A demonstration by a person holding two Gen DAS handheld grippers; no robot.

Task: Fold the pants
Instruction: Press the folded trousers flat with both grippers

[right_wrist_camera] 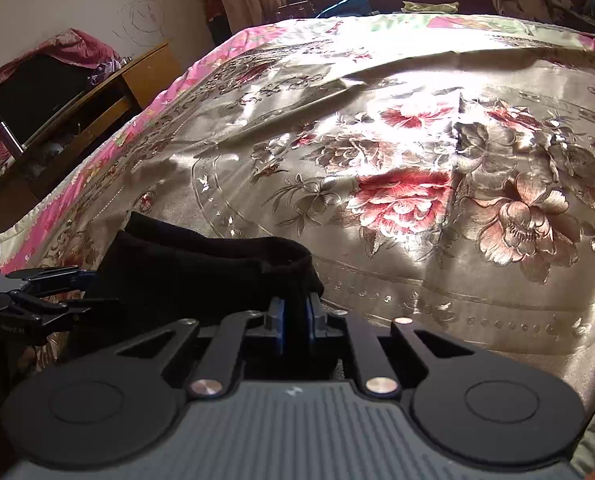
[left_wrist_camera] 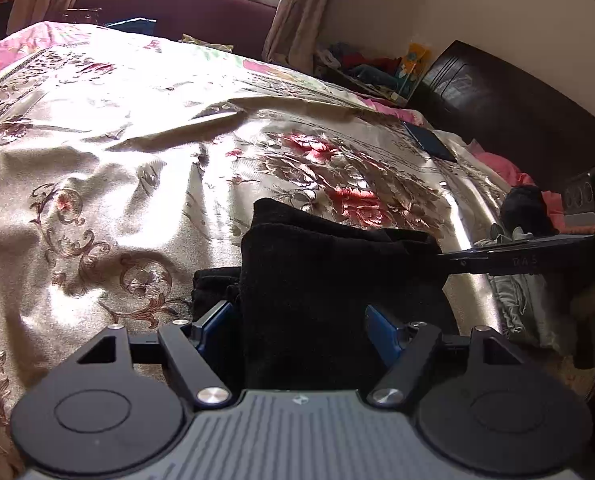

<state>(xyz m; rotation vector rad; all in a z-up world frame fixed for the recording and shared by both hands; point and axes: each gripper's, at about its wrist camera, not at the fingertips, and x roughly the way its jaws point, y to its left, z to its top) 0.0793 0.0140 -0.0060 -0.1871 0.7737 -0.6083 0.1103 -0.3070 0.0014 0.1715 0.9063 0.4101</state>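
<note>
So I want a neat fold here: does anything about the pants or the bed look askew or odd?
The black pants are bunched and uneven between the left gripper and right gripper, not flat. The floral bedspread is wrinkled, with a ridge running across it. Nothing looks damaged.

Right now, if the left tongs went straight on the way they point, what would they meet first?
The black pants: the cloth already sits between the open left tongs, bunched right ahead. Beyond it lies the floral bedspread; depth there is unclear.
</note>
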